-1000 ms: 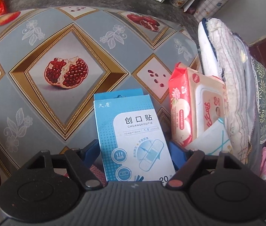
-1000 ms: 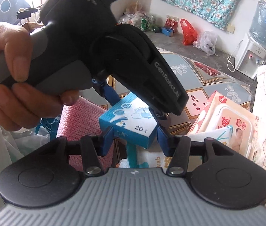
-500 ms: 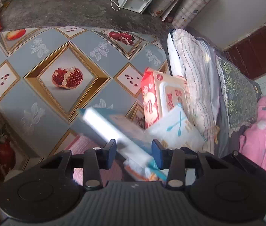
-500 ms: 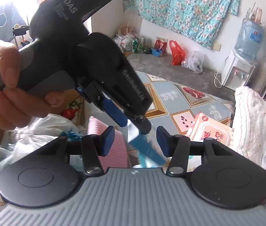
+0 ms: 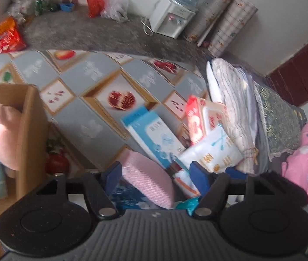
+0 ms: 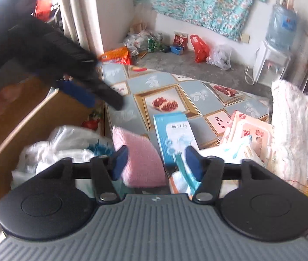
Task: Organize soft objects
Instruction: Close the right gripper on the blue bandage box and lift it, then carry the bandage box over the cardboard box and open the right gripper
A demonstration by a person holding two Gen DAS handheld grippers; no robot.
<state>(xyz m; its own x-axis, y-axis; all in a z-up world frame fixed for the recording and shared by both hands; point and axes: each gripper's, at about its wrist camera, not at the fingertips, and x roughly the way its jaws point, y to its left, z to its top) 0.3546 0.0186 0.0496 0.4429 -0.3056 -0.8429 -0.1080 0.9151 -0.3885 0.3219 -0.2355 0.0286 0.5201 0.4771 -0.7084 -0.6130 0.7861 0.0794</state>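
Observation:
A blue plaster box [image 5: 151, 137] [image 6: 173, 134] lies free on the pile, leaning beside a pink knitted cloth [image 5: 149, 178] [image 6: 141, 158]. My left gripper [image 5: 156, 178] hovers above them with its jaws opening and nothing pressed between its pads. In the right wrist view the left gripper [image 6: 105, 105] is a blurred shape up at the left, over the cardboard box [image 6: 23, 126]. My right gripper [image 6: 156, 162] is also opening, and the plaster box's near end lies loose beyond its fingers. A red wipes pack [image 5: 199, 119] [image 6: 249, 134] and a white cotton-swab pack [image 5: 215, 152] lie to the right.
The cardboard box [image 5: 29, 130] at the left holds a pink plush [image 5: 3, 134]. White plastic bags [image 6: 66, 143] sit beside it. Folded towels [image 5: 232, 108] [image 6: 293, 126] and a pink pillow [image 5: 306, 158] stand at the right. A pomegranate-print mat [image 5: 93, 117] covers the floor beyond.
The plaster box was between both grippers' fingers and has been let go onto the pile. My left gripper has risen and swung left toward the cardboard box. The right jaws have widened.

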